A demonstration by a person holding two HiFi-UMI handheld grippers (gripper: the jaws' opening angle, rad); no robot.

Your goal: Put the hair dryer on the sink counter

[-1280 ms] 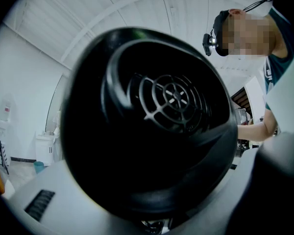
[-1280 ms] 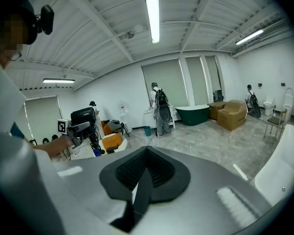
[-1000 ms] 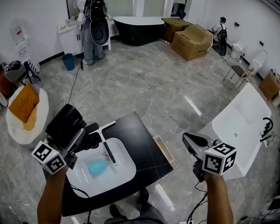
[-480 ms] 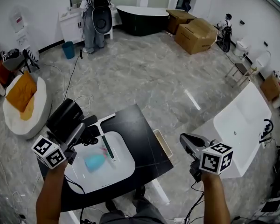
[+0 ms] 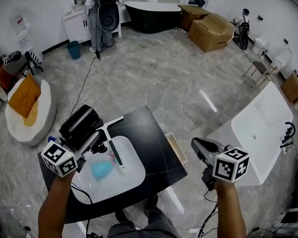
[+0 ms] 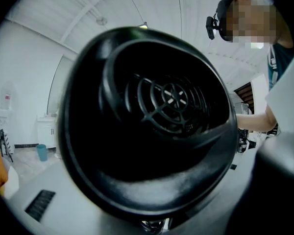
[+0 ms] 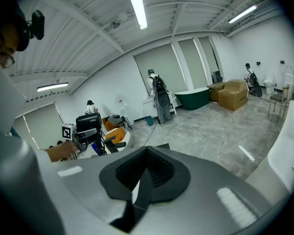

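Observation:
A black hair dryer (image 5: 79, 126) hangs over the back left corner of the black sink counter (image 5: 151, 140), and my left gripper (image 5: 93, 144) is shut on it. Its round rear grille (image 6: 157, 116) fills the left gripper view and hides the jaws. From the right gripper view the hair dryer (image 7: 88, 123) shows far off on the left. My right gripper (image 5: 198, 144) is shut and empty, out in the air to the right of the counter. Its dark pads meet (image 7: 139, 180).
The white basin (image 5: 134, 175) set in the counter holds a teal cup (image 5: 101, 169) and a dark toothbrush (image 5: 117, 156). A wooden tray (image 5: 176, 148) hangs at the counter's right edge. A white bathtub (image 5: 260, 133) stands to the right. A person (image 5: 103, 11) stands far back.
My left gripper with the hair dryer has drifted slightly to the right, toward the basin. The right gripper has hardly moved.

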